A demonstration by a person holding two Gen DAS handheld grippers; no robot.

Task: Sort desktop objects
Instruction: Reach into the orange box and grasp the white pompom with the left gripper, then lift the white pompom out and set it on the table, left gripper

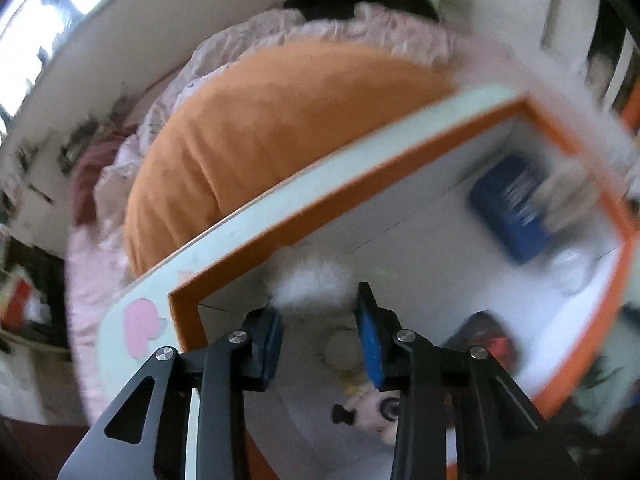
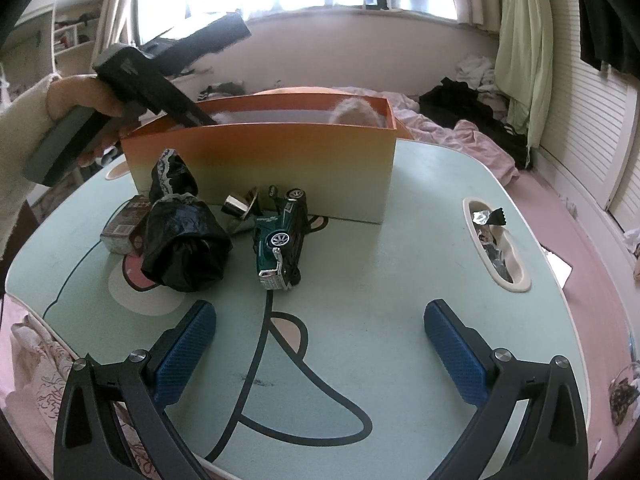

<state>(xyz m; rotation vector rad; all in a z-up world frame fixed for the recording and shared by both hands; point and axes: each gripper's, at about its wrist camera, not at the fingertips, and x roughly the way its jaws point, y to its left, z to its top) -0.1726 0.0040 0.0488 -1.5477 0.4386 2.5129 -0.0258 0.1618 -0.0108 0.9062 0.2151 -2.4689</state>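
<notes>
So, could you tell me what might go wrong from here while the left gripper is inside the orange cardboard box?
1. The left gripper pinches the white fluffy ball only at its tips; the soft fluff may cling on release.
2. It reaches in steeply over the orange cardboard box; pulling out could snag the rim and shift the box.
3. The green toy car lies on its side close to that wall, so a shifted box could knock it.
</notes>
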